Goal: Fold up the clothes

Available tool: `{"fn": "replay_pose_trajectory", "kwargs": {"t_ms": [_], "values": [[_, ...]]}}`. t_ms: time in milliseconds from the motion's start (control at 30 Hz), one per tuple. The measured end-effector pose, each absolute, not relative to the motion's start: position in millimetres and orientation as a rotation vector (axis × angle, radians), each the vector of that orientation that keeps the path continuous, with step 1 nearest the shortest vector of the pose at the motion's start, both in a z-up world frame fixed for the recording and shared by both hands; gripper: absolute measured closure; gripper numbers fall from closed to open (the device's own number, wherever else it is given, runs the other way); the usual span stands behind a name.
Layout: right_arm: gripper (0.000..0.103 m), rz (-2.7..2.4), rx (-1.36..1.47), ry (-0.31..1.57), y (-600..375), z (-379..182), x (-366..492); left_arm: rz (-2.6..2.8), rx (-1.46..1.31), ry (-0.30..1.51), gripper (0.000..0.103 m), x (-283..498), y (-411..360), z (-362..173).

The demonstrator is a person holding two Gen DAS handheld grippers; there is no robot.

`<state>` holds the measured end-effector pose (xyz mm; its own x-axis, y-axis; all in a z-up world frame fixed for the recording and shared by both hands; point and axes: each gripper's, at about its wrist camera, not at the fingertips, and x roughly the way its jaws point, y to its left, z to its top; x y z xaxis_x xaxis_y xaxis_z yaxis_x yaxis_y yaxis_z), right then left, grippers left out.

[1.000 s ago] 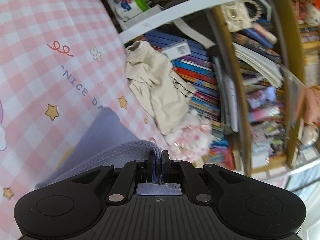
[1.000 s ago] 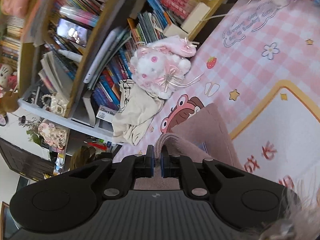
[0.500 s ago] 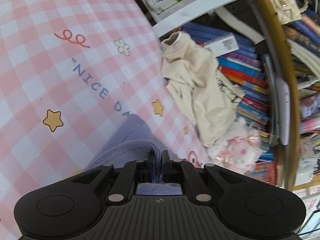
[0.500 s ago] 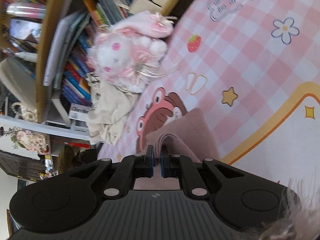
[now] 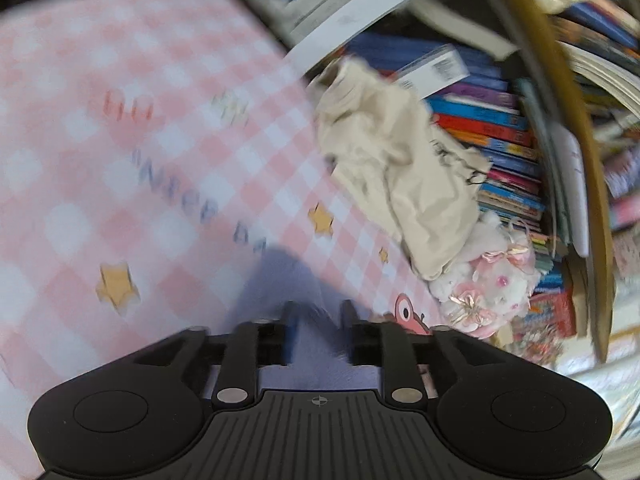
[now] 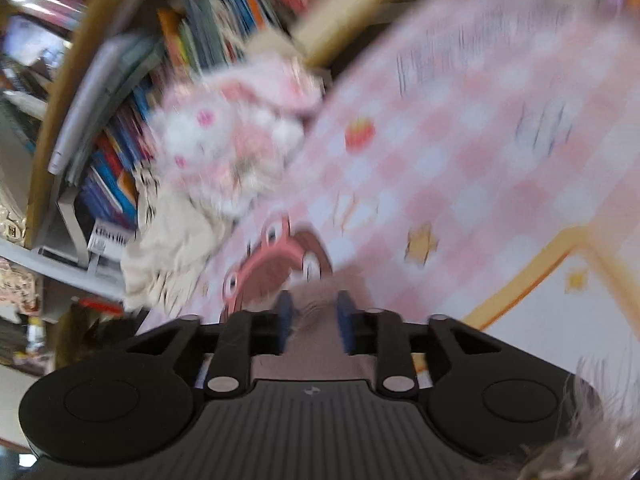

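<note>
A lavender garment (image 5: 276, 276) lies on the pink checked mat (image 5: 120, 160) in the left wrist view. My left gripper (image 5: 318, 312) is over its near edge, jaws opening, with cloth between the pads but not pressed. In the right wrist view a dusty-pink garment (image 6: 320, 344) lies on the mat (image 6: 460, 152). My right gripper (image 6: 312, 304) is over it, jaws opening, cloth loose between the blue pads. Both views are blurred.
A crumpled cream garment (image 5: 400, 168) and a pink-and-white plush toy (image 5: 492, 276) lie at the mat's edge against a bookshelf (image 5: 500, 128) packed with books. The same plush toy (image 6: 228, 148) and cream garment (image 6: 168, 256) show in the right view. A white panel with a yellow border (image 6: 568, 292) is printed on the mat.
Both grippers were shut on folded cloth edges; now both sets of jaws stand apart and the cloth has dropped flat. Both hands moved forward and slightly down over the mat.
</note>
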<state>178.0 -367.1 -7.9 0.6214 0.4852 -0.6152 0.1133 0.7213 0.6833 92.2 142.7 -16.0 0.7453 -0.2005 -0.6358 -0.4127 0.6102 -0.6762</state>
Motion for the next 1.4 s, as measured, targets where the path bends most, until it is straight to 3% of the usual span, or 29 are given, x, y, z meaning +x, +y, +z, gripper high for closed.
{"fn": "replay_pose_trajectory", "kwargs": {"t_ms": [133, 200, 333, 500, 933, 967, 1000, 1033, 1167, 1267, 1400], "values": [[0.072, 0.213, 0.589, 0.803, -361, 17, 160, 0.123, -0.708, 0.684, 0.058, 79, 149, 13], [0.064, 0.215, 0.496, 0.781, -352, 23, 149, 0.090, -0.598, 0.690, 0.055, 75, 143, 15], [0.063, 0.227, 0.279, 0.786, -322, 18, 134, 0.019, -0.392, 0.716, 0.047, 72, 127, 14], [0.063, 0.209, 0.115, 0.779, -295, 0, 135, -0.006, -0.113, 0.737, 0.047, 85, 88, -4], [0.067, 0.185, -0.110, 0.771, -277, -26, 185, -0.004, 0.010, 0.798, 0.049, 129, 67, -25], [0.078, 0.191, -0.109, 0.769, -276, -26, 187, 0.003, 0.008, 0.800, 0.050, 131, 67, -26], [0.095, 0.206, -0.111, 0.774, -274, -27, 189, -0.006, -0.002, 0.797, 0.063, 132, 67, -27], [0.102, 0.203, -0.130, 0.782, -271, -28, 192, -0.023, -0.022, 0.801, 0.082, 133, 69, -28], [0.101, 0.112, -0.050, 0.786, -284, -19, 198, -0.023, -0.234, 0.806, 0.095, 134, 90, -29], [0.101, 0.110, 0.092, 0.797, -300, -19, 200, 0.006, -0.415, 0.780, 0.094, 132, 109, -32], [0.099, 0.159, 0.198, 0.801, -310, -19, 194, 0.019, -0.374, 0.828, 0.090, 140, 107, -42]]}}
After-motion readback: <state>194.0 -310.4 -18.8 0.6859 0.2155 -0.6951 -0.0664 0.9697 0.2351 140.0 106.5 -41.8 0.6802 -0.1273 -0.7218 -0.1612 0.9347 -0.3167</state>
